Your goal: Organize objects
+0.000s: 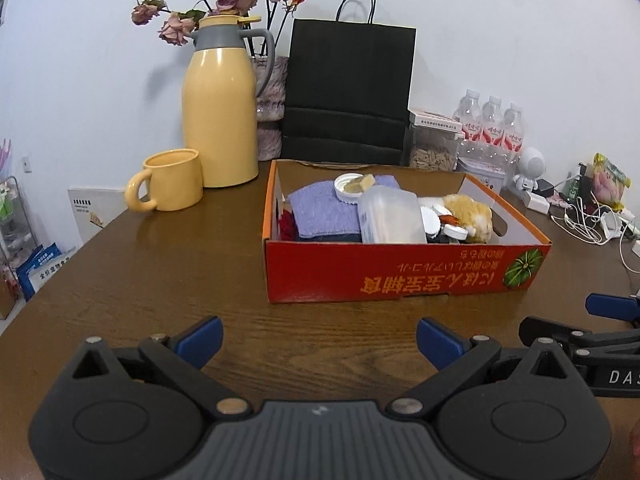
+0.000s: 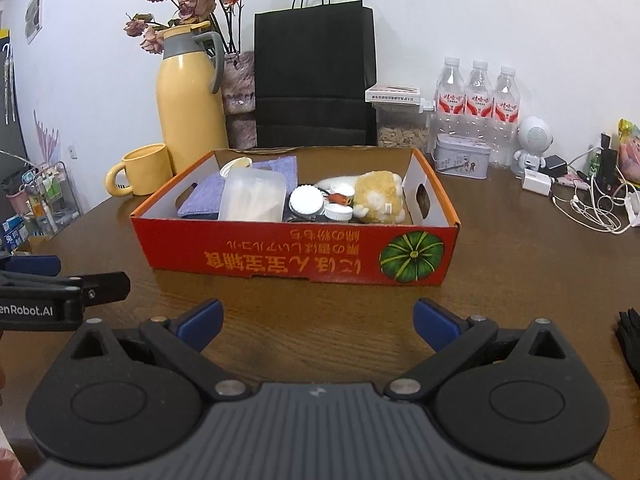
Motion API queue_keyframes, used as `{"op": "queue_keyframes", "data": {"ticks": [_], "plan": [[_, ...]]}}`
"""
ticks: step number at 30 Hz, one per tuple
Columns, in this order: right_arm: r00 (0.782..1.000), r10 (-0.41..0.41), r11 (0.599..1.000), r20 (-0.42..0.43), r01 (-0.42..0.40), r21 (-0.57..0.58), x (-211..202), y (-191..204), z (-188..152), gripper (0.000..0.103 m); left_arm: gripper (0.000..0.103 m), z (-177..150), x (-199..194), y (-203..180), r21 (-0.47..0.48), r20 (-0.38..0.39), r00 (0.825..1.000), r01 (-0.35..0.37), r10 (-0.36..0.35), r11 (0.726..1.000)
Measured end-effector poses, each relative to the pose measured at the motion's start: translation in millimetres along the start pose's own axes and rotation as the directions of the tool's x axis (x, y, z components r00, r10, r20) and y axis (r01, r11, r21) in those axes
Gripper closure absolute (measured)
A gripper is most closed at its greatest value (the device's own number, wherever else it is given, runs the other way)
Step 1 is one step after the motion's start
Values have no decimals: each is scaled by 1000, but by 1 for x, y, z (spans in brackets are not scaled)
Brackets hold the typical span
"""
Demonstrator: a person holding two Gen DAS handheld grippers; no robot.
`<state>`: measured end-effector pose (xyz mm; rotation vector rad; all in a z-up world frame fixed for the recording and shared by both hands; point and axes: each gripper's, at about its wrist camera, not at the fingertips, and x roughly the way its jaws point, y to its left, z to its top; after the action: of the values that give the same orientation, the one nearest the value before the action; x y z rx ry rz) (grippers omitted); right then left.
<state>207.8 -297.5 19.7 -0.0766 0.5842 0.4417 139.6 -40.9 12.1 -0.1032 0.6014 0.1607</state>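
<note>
Nearest of all, the left tongs hang low over the near edge of the brown table, jaws spread wide and holding nothing; just to their right the right tongs sit the same way, wide and empty.

Going left to right across the far side: a yellow mug, then a tall yellow thermos jug with dried roses behind it, a black paper bag, and water bottles near a tangle of white cables at the far right.

The thing that matters sits in the middle: the red cardboard box, already loaded. Inside, from left, lie a purple cloth, a frosted plastic container leaning on it, white lids, and a plush toy against the right wall.

I'd say little remains loose on the table, so the sorting looks nearly done. For any further pick, come down from above, clear of the front wall, and take one item squarely; the light lids would scatter if nudged.
</note>
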Motion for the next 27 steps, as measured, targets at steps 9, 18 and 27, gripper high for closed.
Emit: {"op": "queue_keyframes", "data": {"ticks": [9, 18, 27], "plan": [[1000, 0, 1000, -2, 0, 0, -3, 3, -2, 0, 0, -1, -4, -3, 2, -4, 1000, 10, -10, 1000], [1000, -1, 1000, -3, 1, -1, -3, 3, -1, 0, 0, 0, -3, -3, 1, -6, 1000, 10, -10, 1000], [1000, 0, 1000, -2, 0, 0, -4, 3, -1, 0, 0, -1, -4, -4, 4, -6, 1000, 13, -13, 1000]]}}
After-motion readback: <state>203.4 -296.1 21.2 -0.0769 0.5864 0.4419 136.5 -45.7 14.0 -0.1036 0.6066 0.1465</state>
